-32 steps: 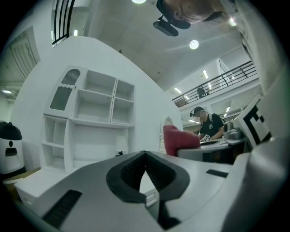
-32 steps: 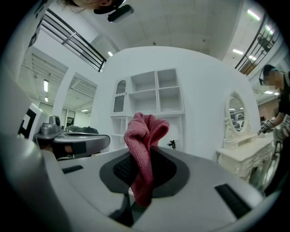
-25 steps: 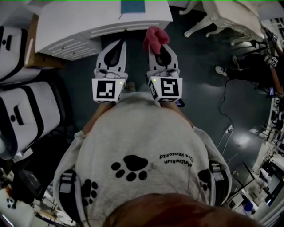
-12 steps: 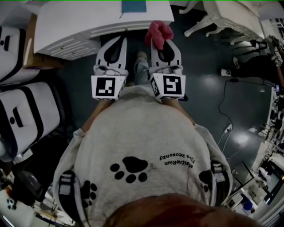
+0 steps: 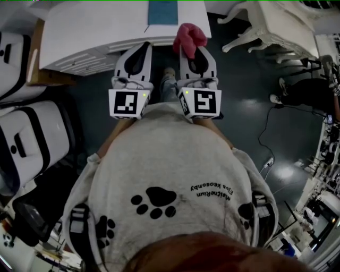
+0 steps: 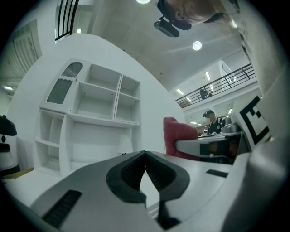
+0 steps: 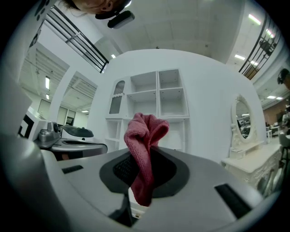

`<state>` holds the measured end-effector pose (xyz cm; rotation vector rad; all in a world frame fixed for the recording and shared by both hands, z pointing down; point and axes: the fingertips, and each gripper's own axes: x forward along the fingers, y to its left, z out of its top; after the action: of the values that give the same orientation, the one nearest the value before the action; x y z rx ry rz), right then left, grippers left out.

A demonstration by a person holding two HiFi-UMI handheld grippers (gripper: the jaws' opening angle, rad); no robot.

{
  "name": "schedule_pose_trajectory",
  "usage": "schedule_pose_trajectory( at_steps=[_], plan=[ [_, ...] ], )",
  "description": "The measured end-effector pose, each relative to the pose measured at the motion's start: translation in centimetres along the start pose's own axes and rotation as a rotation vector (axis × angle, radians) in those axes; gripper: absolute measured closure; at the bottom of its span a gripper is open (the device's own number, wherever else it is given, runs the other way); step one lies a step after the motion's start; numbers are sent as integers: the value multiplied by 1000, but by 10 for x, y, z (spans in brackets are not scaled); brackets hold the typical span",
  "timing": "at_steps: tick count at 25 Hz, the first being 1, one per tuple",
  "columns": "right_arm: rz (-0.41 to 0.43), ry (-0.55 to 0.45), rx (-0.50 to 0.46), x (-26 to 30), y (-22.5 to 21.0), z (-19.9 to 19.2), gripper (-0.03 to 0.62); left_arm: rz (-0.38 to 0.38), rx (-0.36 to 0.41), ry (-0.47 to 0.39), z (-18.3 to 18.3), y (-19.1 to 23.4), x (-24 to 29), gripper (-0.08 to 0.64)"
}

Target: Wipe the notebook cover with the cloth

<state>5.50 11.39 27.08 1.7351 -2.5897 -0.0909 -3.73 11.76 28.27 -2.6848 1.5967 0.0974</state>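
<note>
Now right hand-held gripper (image 5: pixel 191 51) pinches crumpled pink cloth (image 5: pixel 189 36); left hand-held gripper (image 5: pixel 142 49) closed, empty. Best press cloth flat onto blue notebook (image 5: pixel 162 11), top centre.

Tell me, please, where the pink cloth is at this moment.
The cloth is pinched in the jaws of the right gripper. In the head view it sits right of centre near the top, at the front edge of the white desk.

Right tool (image 5: pixel 190 51) clamps cloth (image 5: pixel 190 36) — pink.
</note>
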Motion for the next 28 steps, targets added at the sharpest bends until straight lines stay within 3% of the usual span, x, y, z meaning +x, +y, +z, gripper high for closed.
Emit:
schedule_pose_trajectory(
  at_steps=[7,19,28],
  plan=[
    [37,22,-3,52,-15,-5,529,22,-6,2,-2,25,42,548],
    [130,57,-7,148,-80,-14,529,96,-26,21,-9,50,152,548],
    [206,101,16,190,-103,-32,529,154,-2,40,-12,67,195,548]
  ],
)
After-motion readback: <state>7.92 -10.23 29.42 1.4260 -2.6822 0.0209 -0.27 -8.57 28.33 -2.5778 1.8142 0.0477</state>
